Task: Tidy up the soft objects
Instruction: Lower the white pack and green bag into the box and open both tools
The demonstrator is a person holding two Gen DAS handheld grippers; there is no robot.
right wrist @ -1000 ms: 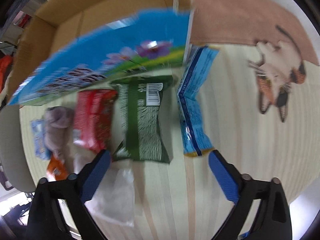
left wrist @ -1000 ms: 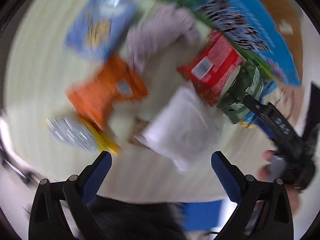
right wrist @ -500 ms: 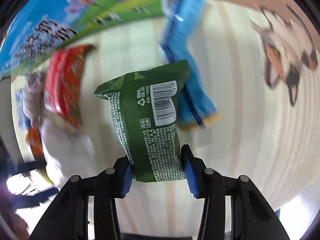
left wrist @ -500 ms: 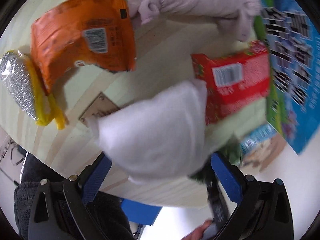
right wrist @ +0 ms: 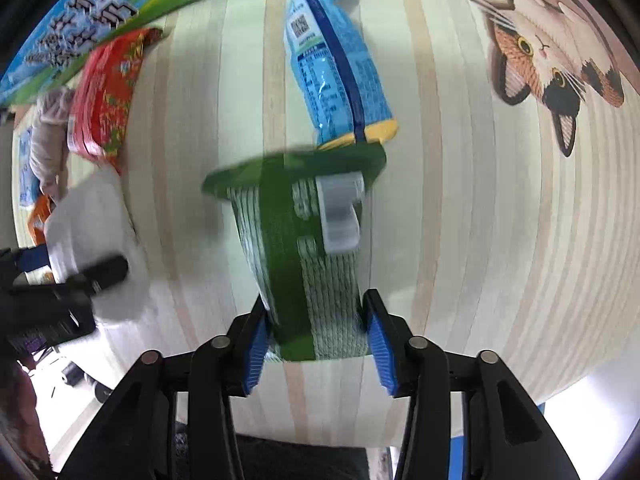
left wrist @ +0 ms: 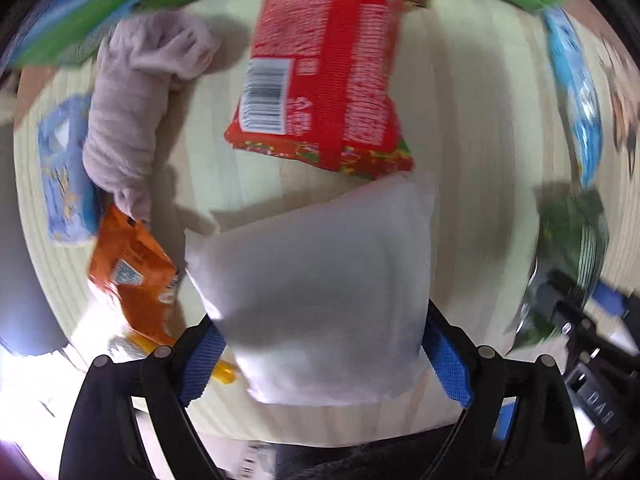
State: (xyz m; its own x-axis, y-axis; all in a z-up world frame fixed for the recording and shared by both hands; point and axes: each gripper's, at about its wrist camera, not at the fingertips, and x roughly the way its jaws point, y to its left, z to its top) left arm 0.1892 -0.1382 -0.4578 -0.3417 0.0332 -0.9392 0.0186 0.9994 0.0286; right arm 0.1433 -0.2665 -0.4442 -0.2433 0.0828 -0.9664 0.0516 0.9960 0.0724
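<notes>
My left gripper (left wrist: 324,356) is shut on a white soft pouch (left wrist: 316,288) and holds it above the pale wooden table (left wrist: 208,176). My right gripper (right wrist: 318,336) is shut on a green snack packet (right wrist: 304,248), which is blurred. The green packet also shows at the right in the left wrist view (left wrist: 568,248), and the white pouch at the left in the right wrist view (right wrist: 88,232). On the table lie a red packet (left wrist: 324,68), a grey-pink cloth bundle (left wrist: 132,108), an orange packet (left wrist: 132,276) and a light blue packet (right wrist: 336,64).
A blue and green printed carton (right wrist: 100,12) lies along the table's far side. A mat with a cat picture (right wrist: 552,60) covers the right part. A small blue packet (left wrist: 64,172) lies at the far left. A yellow-edged silver item (left wrist: 132,348) lies near the table's edge.
My left gripper has closed on the white pouch and lifted it. My right gripper still holds the green packet, which now sits lower and closer to the blue packet.
</notes>
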